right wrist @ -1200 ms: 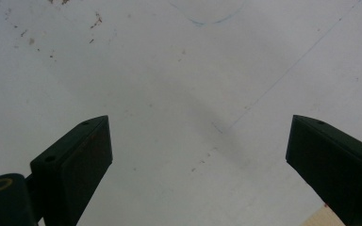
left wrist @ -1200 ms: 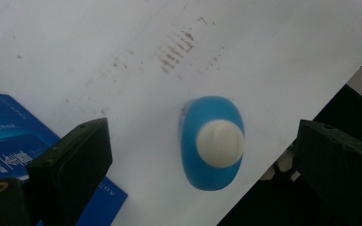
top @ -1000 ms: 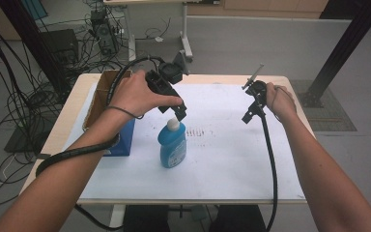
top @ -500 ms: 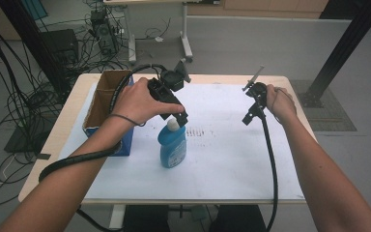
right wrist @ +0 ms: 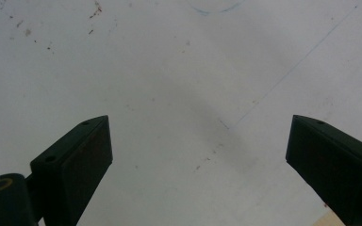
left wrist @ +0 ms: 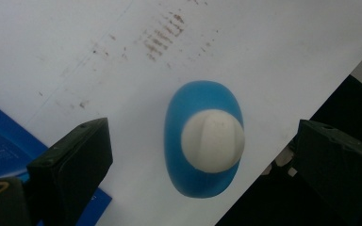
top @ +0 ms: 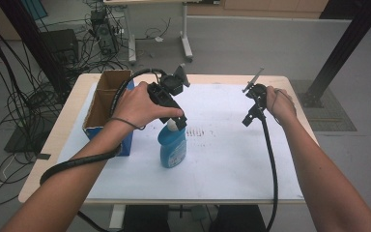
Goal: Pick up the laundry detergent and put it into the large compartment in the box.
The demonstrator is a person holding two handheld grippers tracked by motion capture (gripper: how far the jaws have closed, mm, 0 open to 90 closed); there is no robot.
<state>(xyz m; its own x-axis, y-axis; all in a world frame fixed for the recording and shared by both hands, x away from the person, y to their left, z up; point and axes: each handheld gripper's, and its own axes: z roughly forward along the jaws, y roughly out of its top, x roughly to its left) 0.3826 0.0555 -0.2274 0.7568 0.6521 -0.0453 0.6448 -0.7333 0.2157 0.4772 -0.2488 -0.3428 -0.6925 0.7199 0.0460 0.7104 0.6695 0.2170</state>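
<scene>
A blue bottle point(top: 173, 147) with a white cap point(top: 174, 125) stands upright on the white sheet point(top: 222, 159), left of the middle. My left gripper point(top: 176, 123) hangs straight above it, pointing down. In the left gripper view the cap point(left wrist: 212, 140) sits between the wide-apart jaws, and the gripper point(left wrist: 207, 155) is open and clear of the bottle. My right gripper point(top: 247, 121) is held above the sheet at the right, pointing down. Its own view has the jaws spread over bare white sheet point(right wrist: 184, 94), so this gripper point(right wrist: 199, 148) is open and holds nothing.
An open cardboard box with blue sides point(top: 107, 108) stands at the table's left, close to the bottle. Faint brown marks point(top: 196, 132) dot the sheet beside the bottle. Black cables trail from both grippers over the front edge. Desks and cable tangles lie on the floor beyond.
My left gripper has shifted slightly over the bottle's cap. The bottle stays put, and my right gripper has barely moved.
</scene>
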